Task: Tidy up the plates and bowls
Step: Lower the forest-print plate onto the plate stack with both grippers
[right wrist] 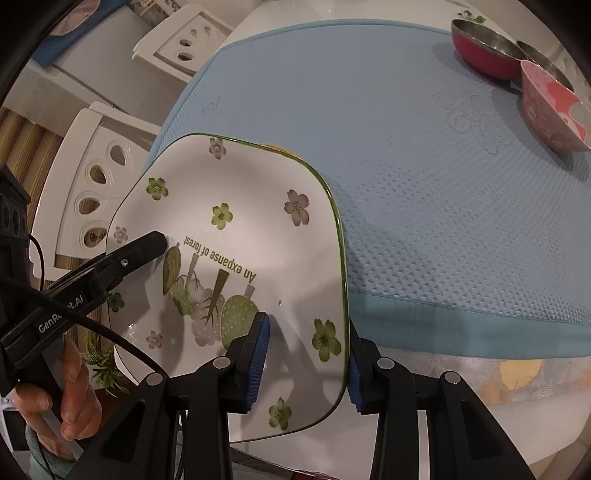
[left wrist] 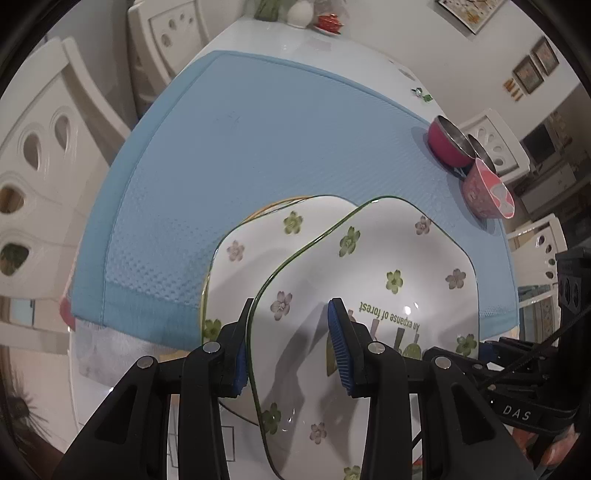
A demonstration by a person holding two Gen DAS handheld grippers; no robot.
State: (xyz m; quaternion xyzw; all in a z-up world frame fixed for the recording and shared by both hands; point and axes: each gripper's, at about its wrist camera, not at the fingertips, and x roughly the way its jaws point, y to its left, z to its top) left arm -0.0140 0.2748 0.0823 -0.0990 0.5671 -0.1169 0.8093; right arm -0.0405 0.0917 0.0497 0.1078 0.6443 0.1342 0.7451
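A white square plate (left wrist: 369, 266) with green and pink flowers and green lettering is held tilted above a second, similar plate (left wrist: 255, 236) lying at the near edge of the blue mat (left wrist: 280, 129). My left gripper (left wrist: 291, 343) straddles the top plate's left rim, jaws wide apart around it. My right gripper (right wrist: 306, 354) straddles the same plate's (right wrist: 240, 229) right rim, jaws also apart. A red steel-lined bowl (left wrist: 447, 142), a steel bowl behind it and a pink bowl (left wrist: 487, 192) stand at the mat's far right; they also show in the right wrist view (right wrist: 484, 48).
White chairs (left wrist: 40, 177) stand along the table's left side and another at the right (left wrist: 495, 140). A white jar and a small red dish (left wrist: 328, 22) sit at the table's far end. The mat (right wrist: 424, 155) covers most of the white table.
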